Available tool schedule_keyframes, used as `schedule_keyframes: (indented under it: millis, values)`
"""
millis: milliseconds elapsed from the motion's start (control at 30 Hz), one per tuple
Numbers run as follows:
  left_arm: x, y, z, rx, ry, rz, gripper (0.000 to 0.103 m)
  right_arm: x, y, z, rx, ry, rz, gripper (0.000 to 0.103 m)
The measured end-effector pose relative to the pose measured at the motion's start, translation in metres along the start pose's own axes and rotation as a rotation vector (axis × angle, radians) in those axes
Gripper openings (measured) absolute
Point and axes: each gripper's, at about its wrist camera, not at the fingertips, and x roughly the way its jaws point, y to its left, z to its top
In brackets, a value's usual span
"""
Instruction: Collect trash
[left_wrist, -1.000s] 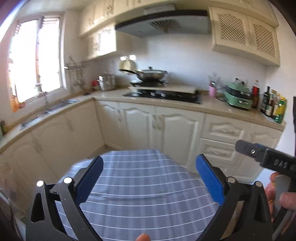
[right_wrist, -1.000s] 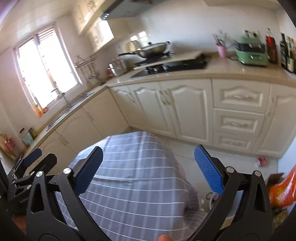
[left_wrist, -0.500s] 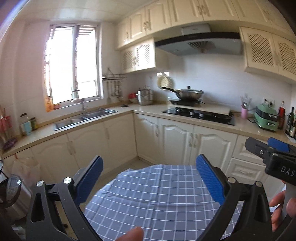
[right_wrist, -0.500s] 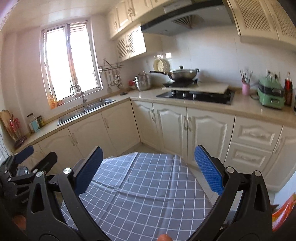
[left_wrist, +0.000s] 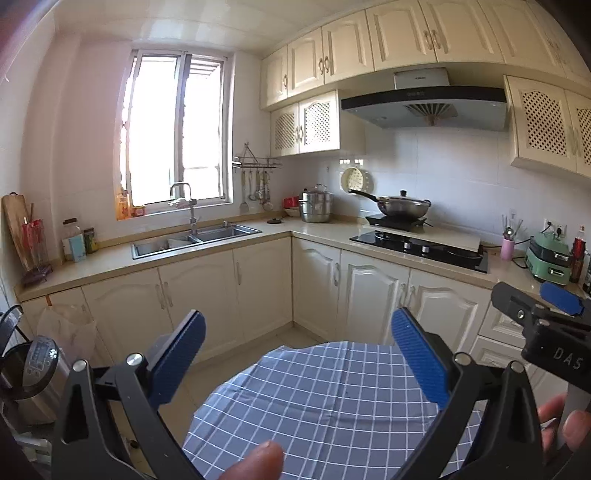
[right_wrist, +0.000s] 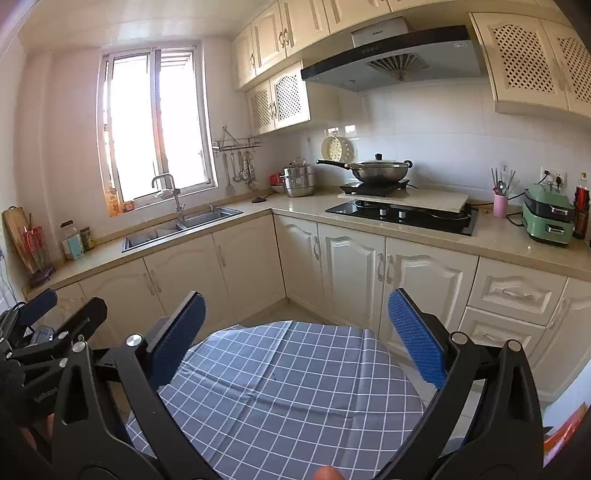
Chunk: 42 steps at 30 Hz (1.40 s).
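No trash item is clearly in view. My left gripper is open and empty, held above a round table with a blue checked cloth. My right gripper is open and empty above the same table. The right gripper also shows at the right edge of the left wrist view. The left gripper shows at the left edge of the right wrist view. A white bag hangs at the left cabinet.
An L-shaped cream counter runs behind, with a sink, a hob, a wok and a green appliance. A kettle stands at the left. Something orange lies low right.
Both grippers have tilted up and drawn back, so more of the kitchen walls and upper cabinets show and the table looks smaller. Both stay open and empty.
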Motion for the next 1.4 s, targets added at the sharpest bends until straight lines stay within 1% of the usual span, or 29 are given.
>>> schedule_keyframes:
  millis: [333, 600, 767, 1200, 1267, 1400]
  values:
    - [-0.002, 0.011, 0.002, -0.018, -0.008, 0.028, 0.099, -0.003, 0.009, 0.004, -0.009, -0.020, 0.018, 0.097]
    - [-0.008, 0.010, 0.002, -0.012, -0.021, 0.038, 0.099, -0.003, 0.010, 0.006, -0.008, -0.025, 0.021, 0.097]
    - [-0.009, 0.011, 0.002, -0.013, -0.023, 0.034, 0.099, -0.006, 0.008, 0.006, 0.000, -0.029, 0.023, 0.097]
    - [-0.026, 0.003, 0.001, 0.003, -0.049, 0.022, 0.099, -0.012, 0.006, 0.007, 0.017, -0.044, 0.038, 0.097]
    - [-0.025, 0.001, 0.001, 0.008, -0.052, 0.030, 0.099, -0.011, 0.005, 0.007, 0.016, -0.044, 0.032, 0.097]
    - [-0.017, 0.000, 0.002, 0.003, -0.041, 0.015, 0.099, -0.005, 0.004, 0.006, 0.018, -0.037, 0.023, 0.097]
